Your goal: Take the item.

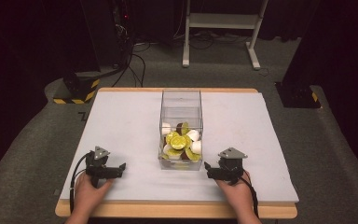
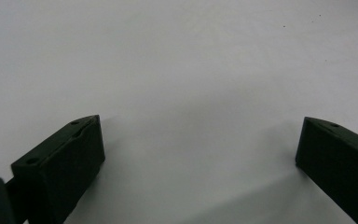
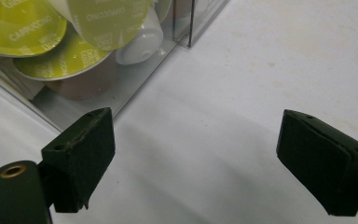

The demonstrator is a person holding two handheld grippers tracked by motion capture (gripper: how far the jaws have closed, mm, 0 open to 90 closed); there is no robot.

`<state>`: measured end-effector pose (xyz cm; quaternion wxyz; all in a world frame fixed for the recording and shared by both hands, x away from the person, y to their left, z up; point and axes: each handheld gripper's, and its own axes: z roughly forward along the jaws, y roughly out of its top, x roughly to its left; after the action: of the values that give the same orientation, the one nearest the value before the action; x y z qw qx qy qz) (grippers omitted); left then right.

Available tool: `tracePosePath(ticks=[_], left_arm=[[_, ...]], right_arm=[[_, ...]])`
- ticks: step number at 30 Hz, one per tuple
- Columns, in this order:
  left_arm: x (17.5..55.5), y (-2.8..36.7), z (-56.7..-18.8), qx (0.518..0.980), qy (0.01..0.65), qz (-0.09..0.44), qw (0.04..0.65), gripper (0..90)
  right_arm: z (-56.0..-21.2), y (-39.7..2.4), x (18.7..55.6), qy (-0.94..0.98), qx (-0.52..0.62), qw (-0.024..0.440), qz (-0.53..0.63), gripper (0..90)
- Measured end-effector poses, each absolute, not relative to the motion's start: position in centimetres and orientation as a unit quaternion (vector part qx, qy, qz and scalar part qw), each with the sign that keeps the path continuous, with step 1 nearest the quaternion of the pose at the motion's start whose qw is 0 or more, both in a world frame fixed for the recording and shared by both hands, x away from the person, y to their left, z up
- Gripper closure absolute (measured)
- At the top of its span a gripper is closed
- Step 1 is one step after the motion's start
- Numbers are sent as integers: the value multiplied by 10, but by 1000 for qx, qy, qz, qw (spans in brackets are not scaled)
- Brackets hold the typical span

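A clear plastic box [image 1: 181, 100] stands in the middle of the white table [image 1: 121, 116]. It holds several coffee capsules [image 1: 182, 142] with yellow-green lids and white cups. My left gripper [image 1: 121, 167] rests near the front left of the table, held by a hand, its jaws wide apart over bare white surface [image 2: 200, 140]. My right gripper [image 1: 206, 167] lies at the front right, just beside the box's near right corner, also open and empty. In the right gripper view [image 3: 196, 149] the box wall [image 3: 135, 93] and the capsules [image 3: 107, 23] sit close at upper left.
Beyond the table's far edge stand a white frame [image 1: 221, 21], dark equipment and cables [image 1: 135, 65] on grey carpet. A yellow-black striped base [image 1: 77, 88] sits off the far left corner. Bare white table lies on both sides of the box.
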<state>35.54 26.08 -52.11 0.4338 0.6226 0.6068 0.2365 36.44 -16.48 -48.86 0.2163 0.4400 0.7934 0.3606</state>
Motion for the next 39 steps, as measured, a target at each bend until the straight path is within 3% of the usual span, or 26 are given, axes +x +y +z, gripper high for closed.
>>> tracePosePath(ticks=[39], left_arm=[[355,261,-521,622,607,237,434,12]], right_arm=[[-461,-160,333,770,404,232,435,137]])
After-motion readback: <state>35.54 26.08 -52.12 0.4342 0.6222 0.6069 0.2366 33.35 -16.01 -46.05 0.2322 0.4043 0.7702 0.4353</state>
